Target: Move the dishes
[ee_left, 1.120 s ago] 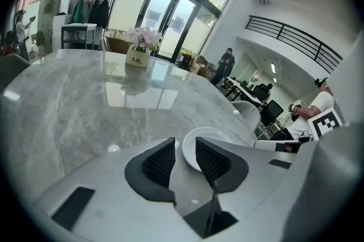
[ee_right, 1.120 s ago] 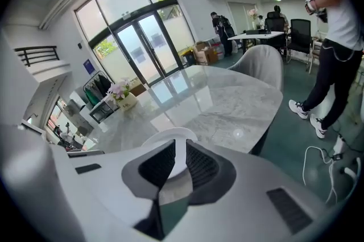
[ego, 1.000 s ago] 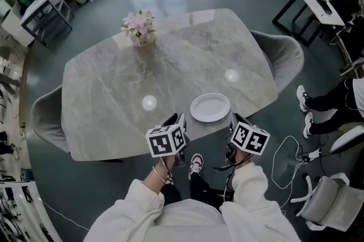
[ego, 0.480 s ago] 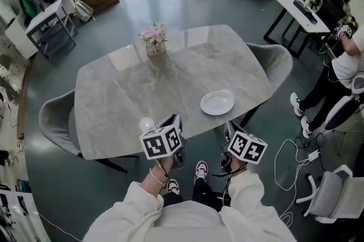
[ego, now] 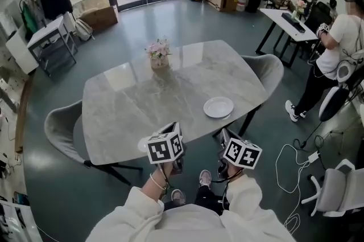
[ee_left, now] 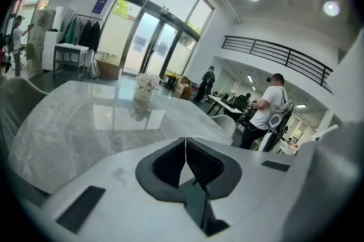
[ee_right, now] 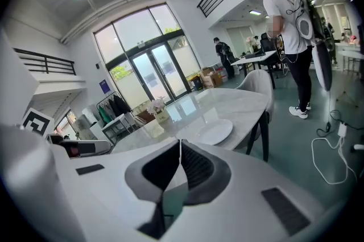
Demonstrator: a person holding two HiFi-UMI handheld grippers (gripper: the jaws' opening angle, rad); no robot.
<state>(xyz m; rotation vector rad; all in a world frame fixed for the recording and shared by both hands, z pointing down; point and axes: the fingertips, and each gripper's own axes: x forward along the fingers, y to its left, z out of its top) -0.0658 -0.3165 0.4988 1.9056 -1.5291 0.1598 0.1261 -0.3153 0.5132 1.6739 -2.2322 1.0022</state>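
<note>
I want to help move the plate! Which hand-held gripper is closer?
Right. The right hand-held gripper faces the plate on its side; its empty jaws have just been closing. The left hand-held gripper sits farther.

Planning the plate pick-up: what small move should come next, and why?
Probably open the right gripper and ease it toward the near rim of the white round plate. Its jaws have just been closing and meet on nothing; the left gripper is shut and empty too. The plate lies untouched on the grey marble table, nearer the right gripper.
</note>
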